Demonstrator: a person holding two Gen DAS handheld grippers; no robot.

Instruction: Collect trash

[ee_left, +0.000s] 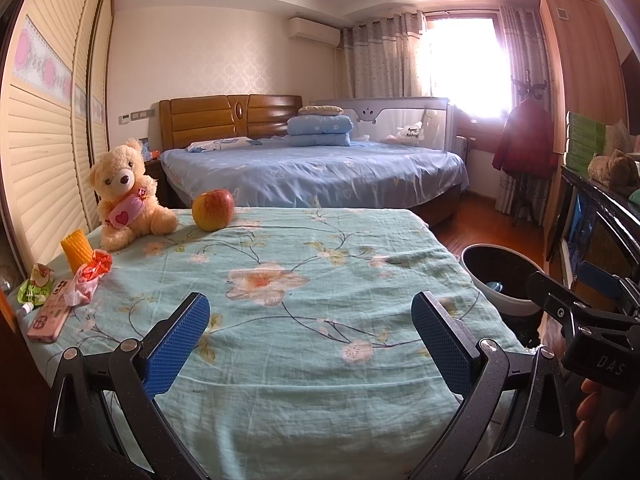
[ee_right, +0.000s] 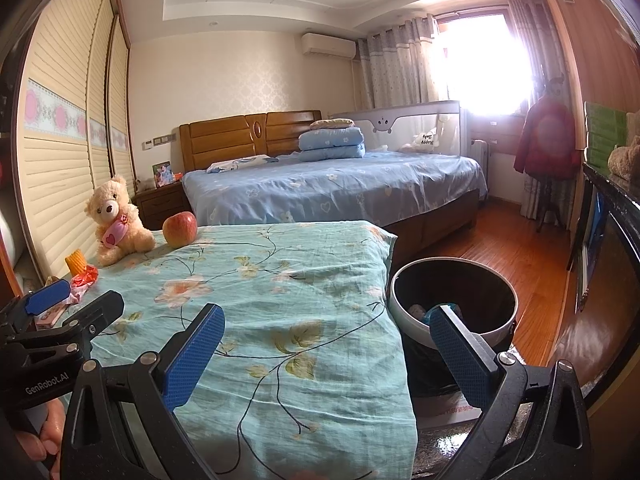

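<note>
1. You are holding the left gripper [ee_left: 310,338] low over the near end of the cloth [ee_left: 320,280], its blue pads [ee_left: 178,344] spread wide with nothing between them.
2. You are holding the right gripper [ee_right: 332,354] at the cloth's right edge, fingers likewise spread and empty, the right pad [ee_right: 460,354] showing in front of the bin [ee_right: 404,312].
3. The bin is standing on the floor at 3 o'clock from the cloth, with some scraps lying inside.
4. At 9 o'clock, along the left edge, a phone [ee_left: 50,314], a green pouch [ee_left: 34,288] and a crumpled red-and-pink wrapper [ee_left: 90,276] are lying close together.
5. Just beyond them a yellow corn cob [ee_left: 76,250] is standing.
6. Toward 11 o'clock a teddy [ee_left: 124,196] is sitting, with an apple [ee_left: 212,210] just beside it.
7. At 12 o'clock, well beyond, a bed [ee_left: 320,172] is standing.
</note>
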